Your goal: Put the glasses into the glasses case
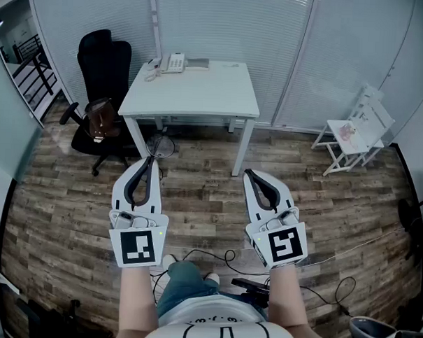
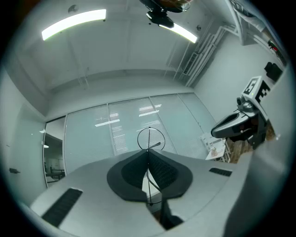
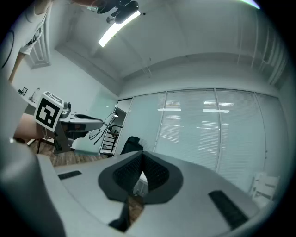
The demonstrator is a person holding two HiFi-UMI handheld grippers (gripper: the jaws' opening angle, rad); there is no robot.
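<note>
My left gripper (image 1: 150, 161) is shut on a pair of thin wire-framed glasses (image 1: 160, 146), which dangle from its tips above the wooden floor. In the left gripper view one round lens rim of the glasses (image 2: 150, 139) stands up from between the closed pads of the left gripper (image 2: 148, 152). My right gripper (image 1: 248, 173) is held level beside it, shut with nothing between its pads (image 3: 134, 169). The right gripper view shows the left gripper (image 3: 102, 123) with the glasses (image 3: 108, 125) hanging at its tip. No glasses case can be made out in any view.
A white table (image 1: 194, 94) with a telephone (image 1: 174, 61) stands ahead, against a wall of blinds. A black office chair (image 1: 104, 65) holding a brown bag (image 1: 100, 118) is at its left. A small white chair (image 1: 356, 132) is at the right. Cables (image 1: 215, 256) lie by the person's feet.
</note>
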